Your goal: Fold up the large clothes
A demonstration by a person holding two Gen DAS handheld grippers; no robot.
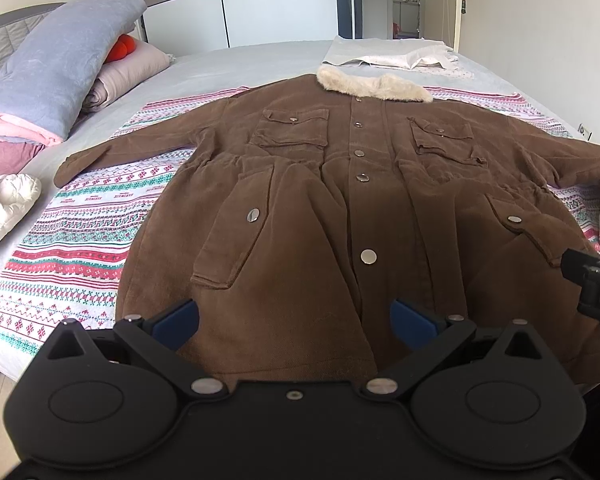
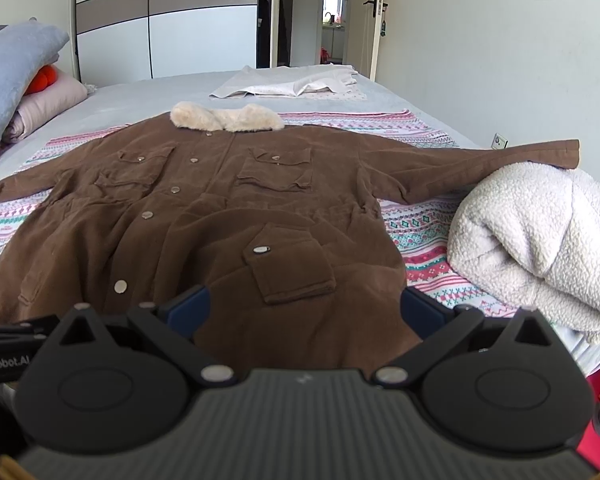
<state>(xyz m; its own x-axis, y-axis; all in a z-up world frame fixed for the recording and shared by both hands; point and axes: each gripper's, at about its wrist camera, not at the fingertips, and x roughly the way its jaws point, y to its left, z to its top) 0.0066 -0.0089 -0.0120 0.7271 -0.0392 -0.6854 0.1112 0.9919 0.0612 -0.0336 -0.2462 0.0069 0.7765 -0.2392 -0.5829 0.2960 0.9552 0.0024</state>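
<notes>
Left wrist: left gripper (image 1: 294,322) spread wide, empty, above hem of brown coat (image 1: 340,200); coat flat on bed (image 1: 228,64), long axis running straight ahead toward fur collar (image 1: 374,86).

Right wrist: right gripper (image 2: 304,312) likewise agape, empty, over hem's right part (right sleeve (image 2: 480,164) nearer this hand).

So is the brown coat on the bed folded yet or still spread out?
Spread out. The coat lies flat, front up and buttoned, with both sleeves stretched sideways and the fur collar at the far end.
</notes>
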